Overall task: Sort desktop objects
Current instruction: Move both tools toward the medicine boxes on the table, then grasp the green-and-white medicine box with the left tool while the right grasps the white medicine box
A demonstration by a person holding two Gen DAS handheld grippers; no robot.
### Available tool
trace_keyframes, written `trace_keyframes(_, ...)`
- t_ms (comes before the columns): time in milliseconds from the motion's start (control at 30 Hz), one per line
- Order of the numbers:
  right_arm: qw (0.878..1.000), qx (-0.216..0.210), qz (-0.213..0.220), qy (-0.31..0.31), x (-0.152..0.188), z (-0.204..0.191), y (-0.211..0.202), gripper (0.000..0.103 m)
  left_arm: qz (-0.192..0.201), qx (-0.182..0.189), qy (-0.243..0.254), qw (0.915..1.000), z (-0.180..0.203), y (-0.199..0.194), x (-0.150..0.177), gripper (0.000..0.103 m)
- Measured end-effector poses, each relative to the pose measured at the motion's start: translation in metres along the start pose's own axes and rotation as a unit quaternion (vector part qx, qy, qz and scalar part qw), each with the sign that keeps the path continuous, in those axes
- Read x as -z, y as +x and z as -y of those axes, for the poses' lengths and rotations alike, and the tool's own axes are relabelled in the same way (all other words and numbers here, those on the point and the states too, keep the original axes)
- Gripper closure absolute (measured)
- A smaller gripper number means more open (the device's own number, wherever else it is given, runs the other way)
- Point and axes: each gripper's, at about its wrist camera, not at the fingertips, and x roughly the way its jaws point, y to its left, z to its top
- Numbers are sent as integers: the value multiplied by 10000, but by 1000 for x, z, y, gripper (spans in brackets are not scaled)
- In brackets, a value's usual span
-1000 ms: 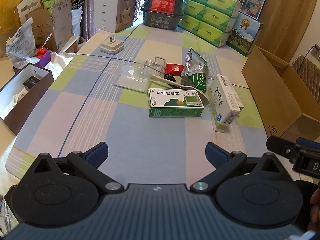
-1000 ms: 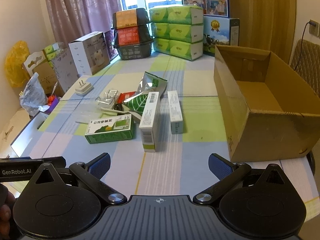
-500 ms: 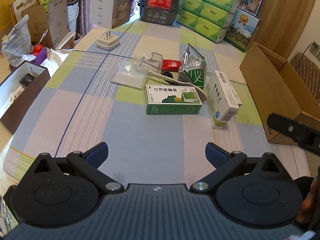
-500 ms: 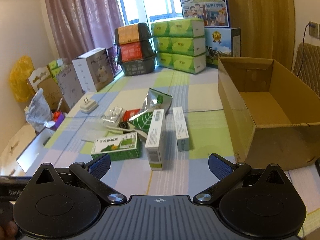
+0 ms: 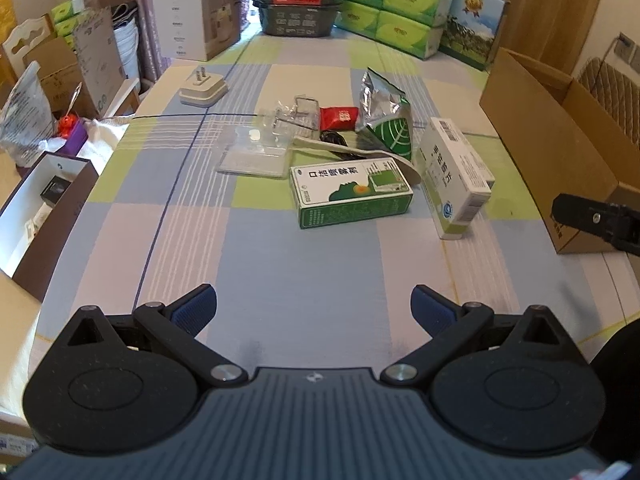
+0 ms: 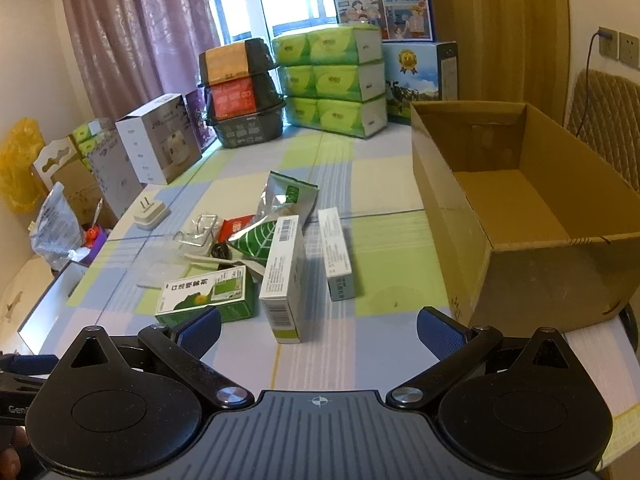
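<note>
A cluster of items lies mid-table: a green medicine box [image 5: 352, 192] [image 6: 208, 294], a white-and-green box standing on its side [image 5: 456, 176] [image 6: 284, 276], a slim white box [image 6: 338, 258], a silver-green foil pouch [image 5: 386, 116] [image 6: 280, 216], a red packet [image 5: 338, 117], clear plastic packaging [image 5: 256, 152] and a white plug adapter [image 5: 203, 91] [image 6: 150, 213]. An open cardboard box [image 6: 520, 216] [image 5: 560, 148] stands at the right. My left gripper [image 5: 314, 306] and right gripper [image 6: 318, 326] are both open and empty, hovering short of the cluster.
Stacked green tissue packs [image 6: 334, 80], dark baskets [image 6: 240, 92] and a white appliance box [image 6: 160, 136] line the far end. A brown open box [image 5: 44, 204] and bags sit past the table's left edge. Checked cloth [image 5: 300, 272] lies bare near me.
Both grippers have risen and moved forward a little, so the cluster sits nearer. Nothing on the table has moved, and both stay open.
</note>
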Motion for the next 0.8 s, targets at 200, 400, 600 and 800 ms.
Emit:
trace_keyframes(200,10000,3,-62,-38,0,2,3,2,-62,17,186,9998,3,10,-2,1)
trace_keyframes(400,9999,-48,-96,-80,-1,0,8,2,-75,-13,315,9995,1,18,-4,1)
trace_keyframes(600,9995,-131,-133,-248,-2,-9,19,2,-13,27,360,9993,-8,28,-10,1)
trace_keyframes(800,9990,-206,-148,-361,-3,-14,32,2,38,131,476,9988,-12,37,-24,1)
